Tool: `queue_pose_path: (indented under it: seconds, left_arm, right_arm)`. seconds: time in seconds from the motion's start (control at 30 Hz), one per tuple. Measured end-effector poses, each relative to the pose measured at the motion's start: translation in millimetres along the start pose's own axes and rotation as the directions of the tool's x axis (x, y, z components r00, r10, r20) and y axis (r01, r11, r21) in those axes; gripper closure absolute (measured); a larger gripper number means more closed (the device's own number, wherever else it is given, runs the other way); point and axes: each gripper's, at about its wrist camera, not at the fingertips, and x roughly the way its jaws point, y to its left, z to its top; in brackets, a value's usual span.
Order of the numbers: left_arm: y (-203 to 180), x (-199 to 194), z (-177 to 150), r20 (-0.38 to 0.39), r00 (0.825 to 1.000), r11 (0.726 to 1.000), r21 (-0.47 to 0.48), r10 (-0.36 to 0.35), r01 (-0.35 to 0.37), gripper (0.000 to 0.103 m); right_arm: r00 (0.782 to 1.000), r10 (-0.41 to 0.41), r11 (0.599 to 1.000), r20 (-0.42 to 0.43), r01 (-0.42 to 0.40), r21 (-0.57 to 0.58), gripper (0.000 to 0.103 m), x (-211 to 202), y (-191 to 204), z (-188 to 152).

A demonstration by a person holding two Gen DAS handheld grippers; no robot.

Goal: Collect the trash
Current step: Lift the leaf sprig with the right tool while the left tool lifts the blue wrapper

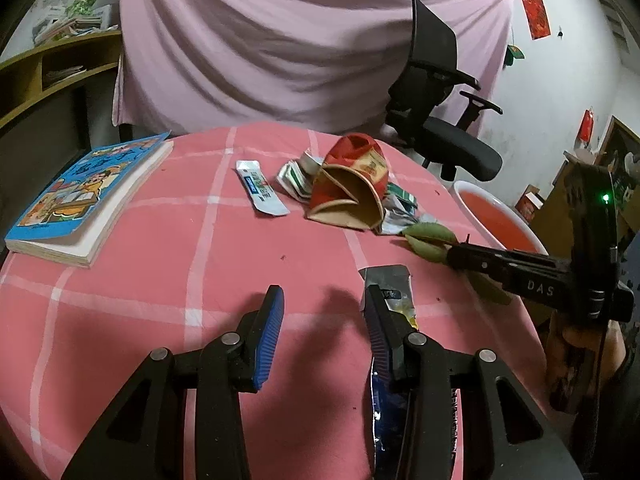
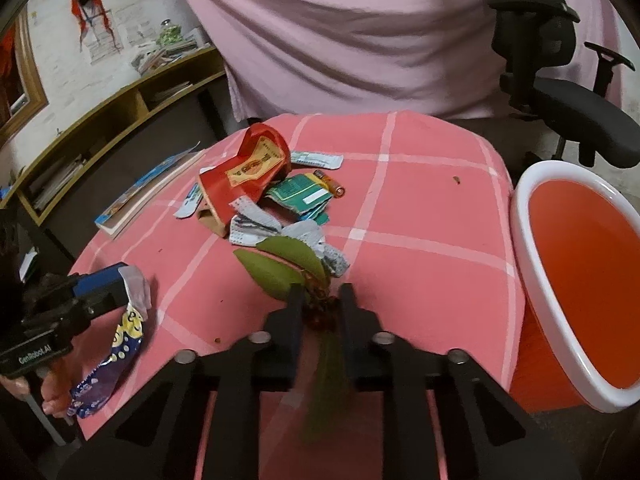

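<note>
The right gripper pinches a leafy twig, the left gripper gapes beside a blue wrapper, the bin looks empty, and trash crowds the tabletop.

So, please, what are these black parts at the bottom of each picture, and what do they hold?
No robot: a person holds a two-finger claw in each hand, with a camera looking along its fingers. One picture is from the left claw, jaws apart, a blue snack wrapper hanging by one finger. The other is from the right claw, shut on a leafy twig. On the pink tablecloth lie a book, a red carton and packets. An orange bin stands beside.
</note>
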Motion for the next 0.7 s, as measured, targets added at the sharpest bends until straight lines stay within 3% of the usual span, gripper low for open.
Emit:
queue_pose_path:
  seconds: [0.23, 0.37, 0.47, 0.57, 0.7]
  left_arm:
    - [-5, 7, -1, -0.009, 1.0, 0.999, 0.026, -0.022, 0.022, 0.068]
    - [-11, 12, -1, -0.025, 0.998, 0.997, 0.054, -0.053, 0.055, 0.084]
    - [-13, 14, 0, -0.031, 0.998, 0.996, 0.066, -0.062, 0.063, 0.085]
    - [-13, 17, 0, -0.037, 0.997, 0.996, 0.058, -0.07, 0.072, 0.098]
    - [-16, 16, -1, -0.031, 0.997, 0.995, 0.071, -0.069, 0.071, 0.102]
  right_arm:
    - [0.999, -0.004, 1.0, 0.044, 0.004, -0.007, 0.093, -9, 4, -2]
    - [0.998, 0.002, 1.0, 0.059, -0.002, 0.003, 0.093, -11, 2, -2]
    - [0.997, 0.001, 1.0, 0.073, -0.002, 0.009, 0.093, -13, 1, -1]
    - [0.995, -0.003, 1.0, 0.1, 0.002, 0.01, 0.093, -18, 1, -2]
    - [0.992, -0.002, 1.0, 0.125, 0.001, 0.006, 0.093, -22, 2, -2]
